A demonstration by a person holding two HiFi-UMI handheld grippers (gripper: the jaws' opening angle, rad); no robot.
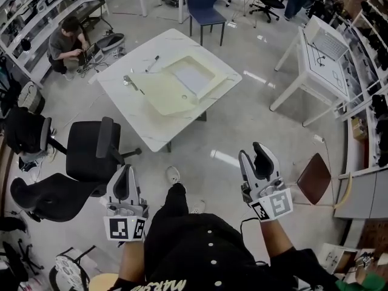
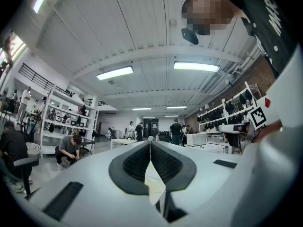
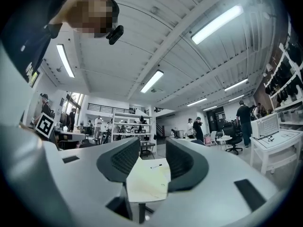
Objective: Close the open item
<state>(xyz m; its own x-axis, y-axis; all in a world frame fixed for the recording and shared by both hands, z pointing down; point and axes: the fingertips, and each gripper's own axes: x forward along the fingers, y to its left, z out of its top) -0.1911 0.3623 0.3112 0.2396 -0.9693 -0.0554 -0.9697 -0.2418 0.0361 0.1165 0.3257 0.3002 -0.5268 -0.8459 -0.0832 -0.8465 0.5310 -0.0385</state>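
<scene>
The open item is a flat cream box (image 1: 193, 77) lying on a white table (image 1: 139, 126), its lid (image 1: 160, 93) folded out flat toward me. Both grippers hang low in the head view, well short of the table. My left gripper (image 1: 125, 170) is shut, and in its own view the pads (image 2: 137, 162) meet at the tips with nothing between them. My right gripper (image 1: 253, 151) is open and empty. Between its jaws in the right gripper view, the table with the box (image 3: 149, 178) shows some way off.
A pen (image 1: 151, 63) and a small metal tool (image 1: 130, 82) lie on the table beside the box. Black office chairs (image 1: 91, 147) stand at the left, a brown seat (image 1: 314, 177) at the right. A second white table (image 1: 321, 56) is far right. A person (image 1: 66, 41) crouches at the far left.
</scene>
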